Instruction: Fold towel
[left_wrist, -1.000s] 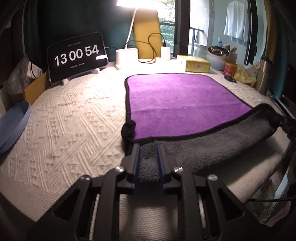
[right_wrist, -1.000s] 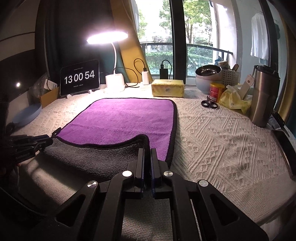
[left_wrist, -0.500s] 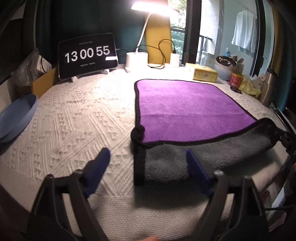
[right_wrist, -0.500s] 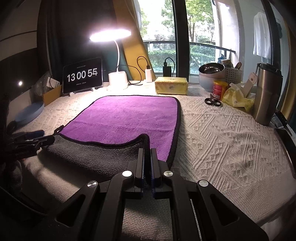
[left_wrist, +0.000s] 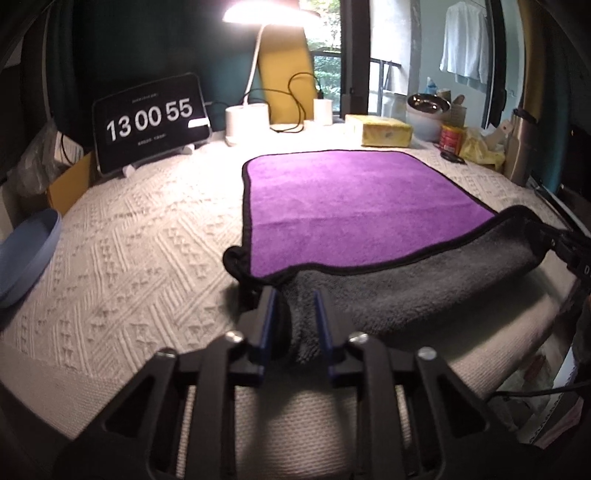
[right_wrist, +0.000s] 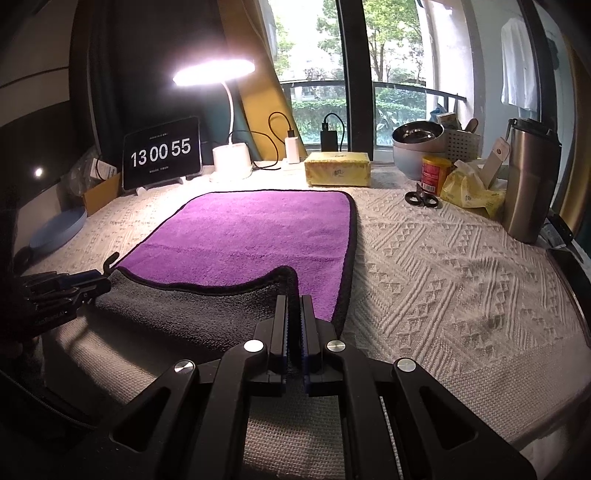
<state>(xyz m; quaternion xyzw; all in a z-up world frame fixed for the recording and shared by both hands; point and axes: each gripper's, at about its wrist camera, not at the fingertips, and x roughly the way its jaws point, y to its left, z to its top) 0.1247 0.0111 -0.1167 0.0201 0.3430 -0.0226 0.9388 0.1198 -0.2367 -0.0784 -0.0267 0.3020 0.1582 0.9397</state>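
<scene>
The left gripper (left_wrist: 294, 314) had its jaws closed on the grey near-left corner of the towel (left_wrist: 354, 199), a bunched fold of pile pinched between the blue pads. The right gripper (right_wrist: 294, 317) had its jaws pressed nearly together on the near-right corner, the grey cloth nipped in the thin slot between them. Between the two pairs of jaws the near edge of the towel was turned over, grey underside up, its black-bound rim curving across the purple face. Beyond the jaws the rest of the towel lay flat, purple side up, on the white knitted cover (right_wrist: 443, 266) of the bench.

Further out, ahead and to the left of the jaws, a clock display (right_wrist: 161, 157) read 13 00 55, with a lit desk lamp (right_wrist: 231, 155) just beside it. Straight ahead past the towel's far edge sat a yellow tissue pack (right_wrist: 338, 168). To the right of the jaws lay black scissors (right_wrist: 421, 199), with a steel tumbler (right_wrist: 528, 184) farther right. A blue plate (left_wrist: 26, 254) lay far left.
</scene>
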